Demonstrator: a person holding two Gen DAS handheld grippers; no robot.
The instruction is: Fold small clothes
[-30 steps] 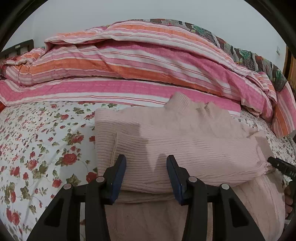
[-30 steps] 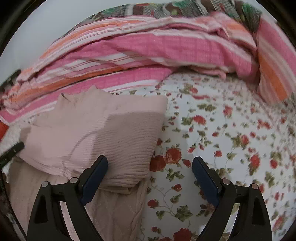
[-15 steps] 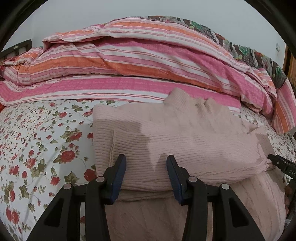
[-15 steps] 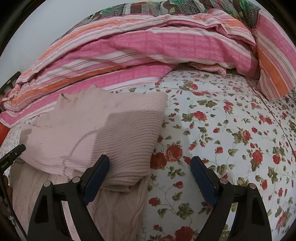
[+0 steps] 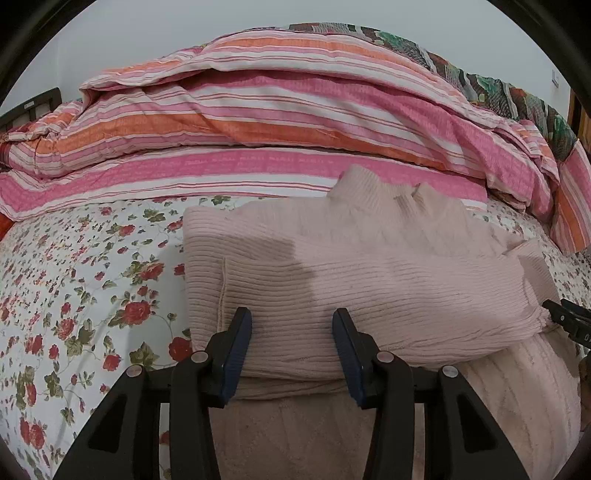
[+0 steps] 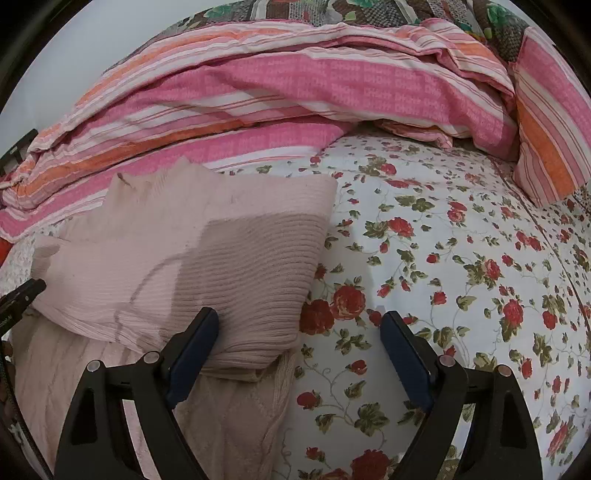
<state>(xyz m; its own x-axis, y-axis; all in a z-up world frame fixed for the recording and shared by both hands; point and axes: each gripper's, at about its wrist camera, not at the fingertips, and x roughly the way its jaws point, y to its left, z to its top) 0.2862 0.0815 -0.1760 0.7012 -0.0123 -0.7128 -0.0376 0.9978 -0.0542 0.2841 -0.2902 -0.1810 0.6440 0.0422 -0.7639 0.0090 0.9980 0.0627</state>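
Observation:
A pale pink ribbed knit sweater [image 5: 351,273] lies folded on the floral bedsheet [image 5: 81,288], its collar toward the striped quilt. It also shows in the right wrist view [image 6: 192,266]. Its lower cable-knit part [image 5: 295,435] spreads toward me. My left gripper [image 5: 291,350] is open and empty, fingers over the near folded edge. My right gripper [image 6: 299,350] is open wide and empty at the sweater's right corner, one finger over the knit, the other over the sheet. The right gripper's tip shows at the far right of the left wrist view [image 5: 569,321].
A pink, orange and white striped quilt [image 5: 280,122] is heaped along the back of the bed. A patterned blanket [image 6: 369,11] lies behind it. A striped pillow [image 6: 550,122] sits at the right. Floral sheet [image 6: 461,258] extends to the right.
Both grippers have stayed open and shifted only slightly; the views tilt down a little. The sweater has not moved.

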